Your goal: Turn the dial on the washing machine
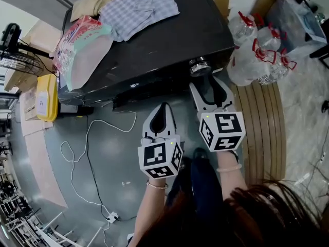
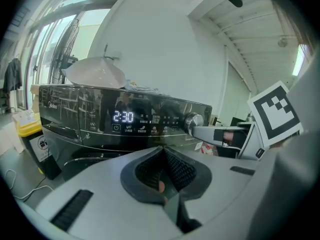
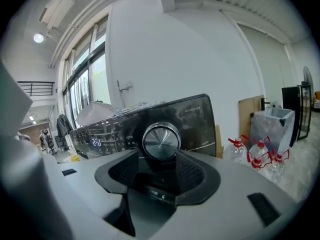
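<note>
Chrome-faced, the dial [image 3: 161, 142] at the right end of the washing machine [image 1: 154, 50] panel is centred just ahead of the right gripper [image 3: 159, 160], whose wide-spread jaws should be advanced squarely and closed evenly on its rim, while the left gripper [image 1: 162, 107] is pinched together, empty.

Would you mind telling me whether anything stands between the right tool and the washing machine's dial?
Nothing visible does. The right tool faces the dial head-on with its jaws apart, and the space between them is bare. The left tool sits further back to its left, out of the way.
</note>
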Available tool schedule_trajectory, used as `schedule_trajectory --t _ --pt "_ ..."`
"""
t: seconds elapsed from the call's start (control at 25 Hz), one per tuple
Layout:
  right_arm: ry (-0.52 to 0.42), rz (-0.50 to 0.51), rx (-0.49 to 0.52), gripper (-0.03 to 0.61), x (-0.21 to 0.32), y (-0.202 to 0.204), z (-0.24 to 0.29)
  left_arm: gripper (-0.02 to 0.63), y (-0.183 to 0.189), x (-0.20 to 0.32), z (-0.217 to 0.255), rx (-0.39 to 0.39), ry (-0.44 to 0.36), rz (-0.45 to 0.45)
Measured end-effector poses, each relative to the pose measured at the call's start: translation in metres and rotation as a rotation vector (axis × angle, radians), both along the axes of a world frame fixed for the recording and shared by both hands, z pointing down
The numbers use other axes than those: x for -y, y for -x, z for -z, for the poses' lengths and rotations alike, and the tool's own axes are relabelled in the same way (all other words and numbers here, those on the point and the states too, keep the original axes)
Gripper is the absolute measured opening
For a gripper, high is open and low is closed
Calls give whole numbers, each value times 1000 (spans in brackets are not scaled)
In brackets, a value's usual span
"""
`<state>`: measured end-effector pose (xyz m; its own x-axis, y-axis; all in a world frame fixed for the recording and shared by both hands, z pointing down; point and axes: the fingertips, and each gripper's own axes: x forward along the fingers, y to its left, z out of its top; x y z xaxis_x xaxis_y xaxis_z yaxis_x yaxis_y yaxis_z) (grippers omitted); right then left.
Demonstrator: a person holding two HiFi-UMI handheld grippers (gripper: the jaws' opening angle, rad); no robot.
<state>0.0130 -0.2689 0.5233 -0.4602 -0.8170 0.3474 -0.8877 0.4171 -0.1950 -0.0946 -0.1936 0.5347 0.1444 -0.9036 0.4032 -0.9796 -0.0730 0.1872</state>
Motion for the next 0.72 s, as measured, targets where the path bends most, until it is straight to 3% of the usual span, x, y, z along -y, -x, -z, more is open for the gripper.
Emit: schedule_trajectory --t 0.36,0.72 --pt "-33 33 -40 151 -33 3 16 17 8 -21 12 22 -9 -6" --pt "-75 83 -85 91 -67 16 43 17 18 -46 37 81 -31 -29"
